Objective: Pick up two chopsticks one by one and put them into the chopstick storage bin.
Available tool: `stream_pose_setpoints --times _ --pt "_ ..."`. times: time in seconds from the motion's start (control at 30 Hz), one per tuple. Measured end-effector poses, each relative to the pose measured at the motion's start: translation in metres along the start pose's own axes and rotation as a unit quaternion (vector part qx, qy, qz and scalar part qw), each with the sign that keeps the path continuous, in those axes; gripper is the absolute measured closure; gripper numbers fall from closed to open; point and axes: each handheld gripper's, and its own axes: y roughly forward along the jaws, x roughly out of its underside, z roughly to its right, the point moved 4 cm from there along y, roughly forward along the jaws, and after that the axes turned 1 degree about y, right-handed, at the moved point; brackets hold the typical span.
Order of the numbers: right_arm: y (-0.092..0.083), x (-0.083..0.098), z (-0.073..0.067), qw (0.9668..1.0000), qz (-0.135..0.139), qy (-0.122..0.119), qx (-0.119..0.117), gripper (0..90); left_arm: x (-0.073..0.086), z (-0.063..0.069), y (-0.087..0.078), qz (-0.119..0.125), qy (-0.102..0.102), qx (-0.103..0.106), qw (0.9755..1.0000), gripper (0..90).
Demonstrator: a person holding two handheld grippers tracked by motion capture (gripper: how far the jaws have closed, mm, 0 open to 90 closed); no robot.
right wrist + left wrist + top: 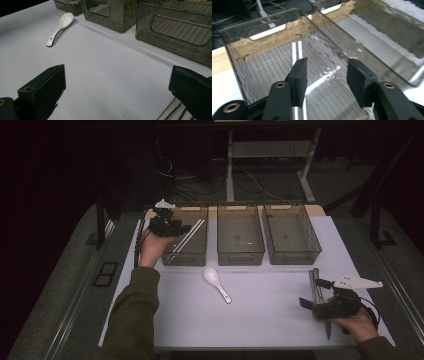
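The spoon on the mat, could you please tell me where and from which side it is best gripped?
Probably by the handle, coming from above with the jaws across its narrow width. The spoon lies flat on the mat, bowl toward the bins, handle pointing to the near right. The handle is slim and straight, while the bowl is wide and rounded.

White chopsticks (297, 51) in the left bin (242, 47): lower part hidden behind left claw (327, 80) pad in the left gripper view. Metal chopsticks (175, 110) cut off by bottom edge in the right gripper view; in the high view their near part is hidden under right claw (312, 307).
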Motion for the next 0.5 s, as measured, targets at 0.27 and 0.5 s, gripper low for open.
stream_pose_setpoints --times 0.27,0.5 --pt "0.0 0.0 0.0 1.0 0.0 -0.001 0.0 0.9 0.011 0.031 -0.016 0.014 0.012 0.029 0.9994 41.6" --pt "0.0 0.0 0.0 1.0 0.001 0.0 0.002 0.9 0.027 0.058 -0.026 0.014 0.031 0.039 0.9986 40.0"
